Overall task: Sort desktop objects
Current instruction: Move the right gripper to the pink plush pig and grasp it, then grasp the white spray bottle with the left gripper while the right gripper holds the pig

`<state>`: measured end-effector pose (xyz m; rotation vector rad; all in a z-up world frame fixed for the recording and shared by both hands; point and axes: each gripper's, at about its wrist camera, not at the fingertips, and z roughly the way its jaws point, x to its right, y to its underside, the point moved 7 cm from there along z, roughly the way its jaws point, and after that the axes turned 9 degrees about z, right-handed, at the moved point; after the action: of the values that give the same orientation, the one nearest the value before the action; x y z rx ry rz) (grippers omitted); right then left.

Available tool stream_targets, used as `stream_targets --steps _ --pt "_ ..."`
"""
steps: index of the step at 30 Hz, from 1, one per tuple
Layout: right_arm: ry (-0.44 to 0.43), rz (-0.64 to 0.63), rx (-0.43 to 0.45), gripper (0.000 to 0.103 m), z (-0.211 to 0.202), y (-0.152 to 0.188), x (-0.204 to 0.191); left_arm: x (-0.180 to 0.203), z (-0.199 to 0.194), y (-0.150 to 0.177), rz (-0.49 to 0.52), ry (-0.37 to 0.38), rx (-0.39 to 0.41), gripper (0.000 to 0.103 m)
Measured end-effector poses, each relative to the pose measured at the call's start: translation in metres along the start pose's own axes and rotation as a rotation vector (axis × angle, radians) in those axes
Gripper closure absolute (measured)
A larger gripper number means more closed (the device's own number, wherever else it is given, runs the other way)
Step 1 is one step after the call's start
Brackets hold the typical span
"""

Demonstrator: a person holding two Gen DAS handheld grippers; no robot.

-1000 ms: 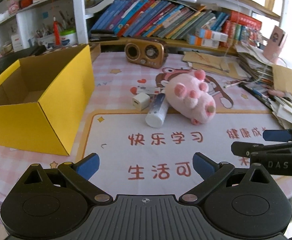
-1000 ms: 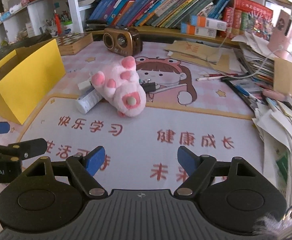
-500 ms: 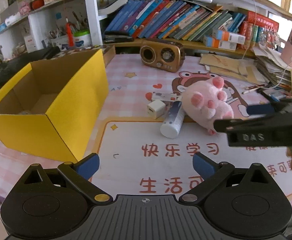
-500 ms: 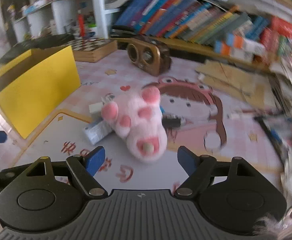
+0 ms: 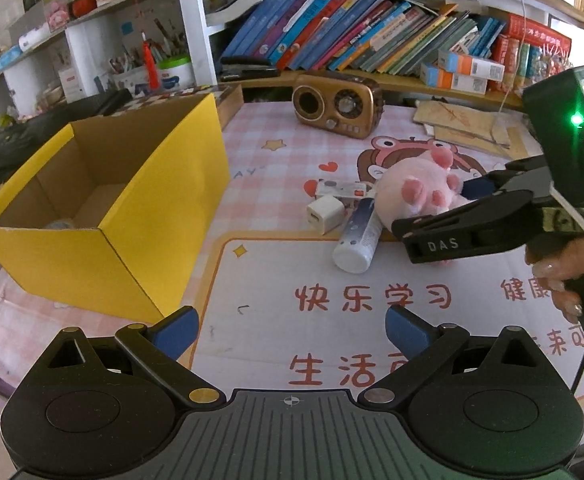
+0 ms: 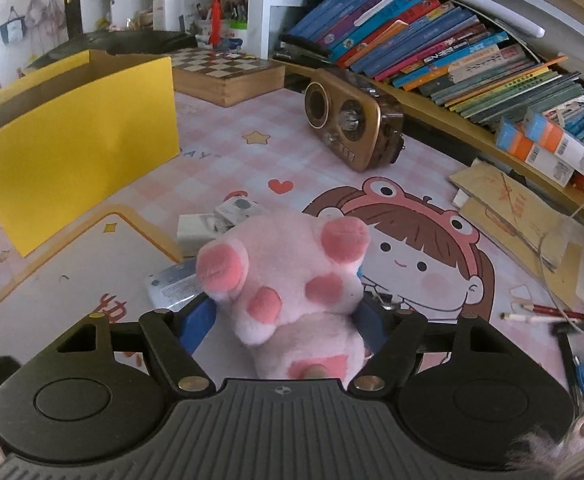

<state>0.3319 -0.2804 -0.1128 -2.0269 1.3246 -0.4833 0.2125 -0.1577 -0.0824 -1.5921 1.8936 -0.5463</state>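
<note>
The pink plush toy point(image 6: 292, 280) fills the gap between the right gripper point(image 6: 282, 326)'s closing jaws, so whether the blue pads actually press it can't be told. It also covers most of the white tube point(image 6: 174, 284) and the white charger block point(image 6: 196, 230) behind it. The yellow box point(image 5: 104, 216)'s floor is mostly hidden by its own walls — something small and greyish sits inside, too dim to name.

Right gripper point(image 6: 282, 320) closing; left gripper point(image 5: 290, 326) hangs wide apart.
</note>
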Motion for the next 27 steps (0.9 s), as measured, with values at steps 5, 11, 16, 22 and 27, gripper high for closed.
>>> stream_targets --steps 5,11,16,22,27 --pt "-0.021 -0.003 0.007 0.045 0.002 -0.003 0.005 0.006 0.008 -0.006 -0.001 0.037 0.004 0.002" --pt "-0.077 0.142 0.11 0.046 -0.04 -0.015 0.024 0.016 0.023 -0.026 0.012 0.09 0.061 0.005" --pt "-0.026 0.268 0.149 0.046 -0.072 -0.013 0.049 0.029 0.043 -0.039 0.037 0.138 0.059 0.024" --pt "0.025 0.364 0.127 0.046 -0.093 0.01 0.074 0.044 0.072 -0.05 0.079 0.158 0.039 0.045" --pt "0.033 0.382 0.115 0.046 -0.1 0.023 0.075 0.043 0.096 -0.055 0.096 0.128 0.014 0.054"
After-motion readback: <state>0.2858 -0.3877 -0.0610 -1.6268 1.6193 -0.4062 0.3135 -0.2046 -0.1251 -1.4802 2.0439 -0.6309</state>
